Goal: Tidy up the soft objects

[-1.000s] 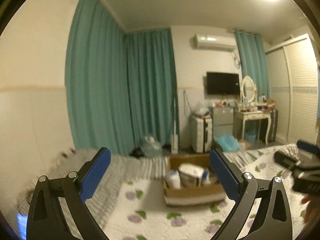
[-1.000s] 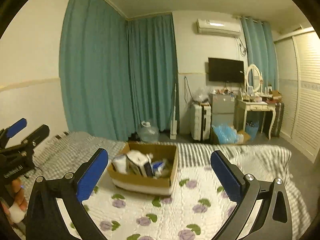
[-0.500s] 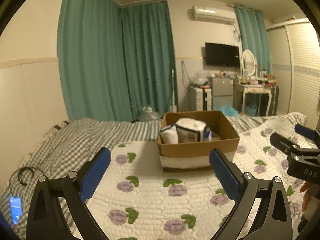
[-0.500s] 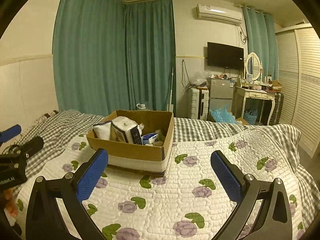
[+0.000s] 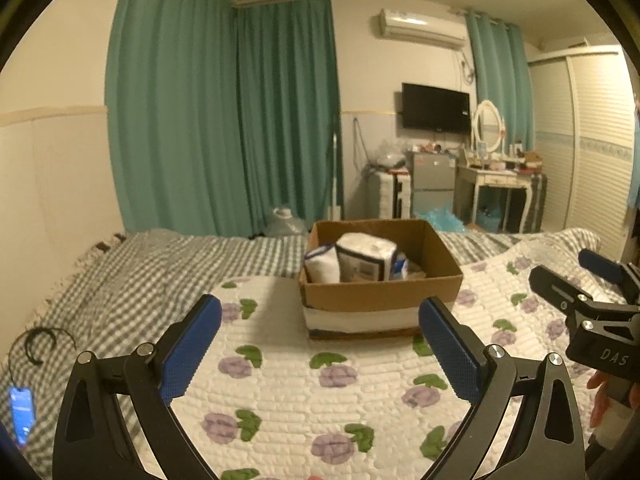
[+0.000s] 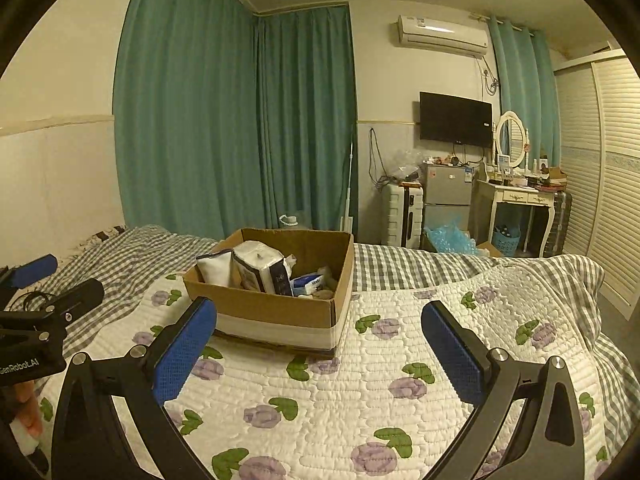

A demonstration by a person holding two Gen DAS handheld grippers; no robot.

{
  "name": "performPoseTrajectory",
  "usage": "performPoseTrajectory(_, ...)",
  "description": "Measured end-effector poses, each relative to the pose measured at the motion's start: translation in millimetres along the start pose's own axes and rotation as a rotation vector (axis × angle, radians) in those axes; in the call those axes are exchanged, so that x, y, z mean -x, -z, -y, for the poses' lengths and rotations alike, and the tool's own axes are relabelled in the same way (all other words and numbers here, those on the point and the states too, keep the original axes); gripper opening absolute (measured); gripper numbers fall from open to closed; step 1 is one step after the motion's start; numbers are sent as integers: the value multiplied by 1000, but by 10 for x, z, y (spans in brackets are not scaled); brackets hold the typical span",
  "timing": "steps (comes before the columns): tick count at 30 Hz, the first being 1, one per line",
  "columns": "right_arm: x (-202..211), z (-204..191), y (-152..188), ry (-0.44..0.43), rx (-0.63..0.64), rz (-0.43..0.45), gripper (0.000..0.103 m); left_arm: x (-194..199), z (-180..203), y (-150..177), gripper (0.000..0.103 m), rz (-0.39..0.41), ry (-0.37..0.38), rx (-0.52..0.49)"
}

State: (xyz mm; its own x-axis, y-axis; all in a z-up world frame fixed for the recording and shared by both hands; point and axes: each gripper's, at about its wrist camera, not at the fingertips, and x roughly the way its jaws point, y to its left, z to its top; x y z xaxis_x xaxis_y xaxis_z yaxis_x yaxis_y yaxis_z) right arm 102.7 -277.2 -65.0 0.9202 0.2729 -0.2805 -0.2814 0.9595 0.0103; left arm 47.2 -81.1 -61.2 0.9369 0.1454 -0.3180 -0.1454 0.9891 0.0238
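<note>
both grippers' fingers (image 5: 192,344) spread wide, empty, facing the cardboard box (image 5: 380,300).

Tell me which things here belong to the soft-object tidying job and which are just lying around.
Part of the job:
cardboard box on the bed
white soft bundle in it
wrapped tissue pack in it
left gripper, open
right gripper, open

Just lying about:
phone on the checked blanket
black cable beside it
water jug on the floor
suitcase

Teal curtains (image 6: 240,128), wall television (image 6: 455,119), white dressing table (image 6: 516,196).
</note>
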Motion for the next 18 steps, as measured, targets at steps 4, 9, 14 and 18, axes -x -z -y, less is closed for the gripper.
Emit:
performPoseTrajectory(4,24,2,-17,-2,-8,5,103,-22,6,9,101,-15,3,-4)
performPoseTrajectory(9,29,-15,-30,4,-5,1,103,-34,24,23,101,-25,-1,-11)
performPoseTrajectory(14,36,-31,-39,3,-6,5,103,-21,31,-11,101,-16,-4,-20)
performPoseTrajectory(18,34,-26,-40,1,-9,2,103,-40,23,-14,101,-30,7,-16)
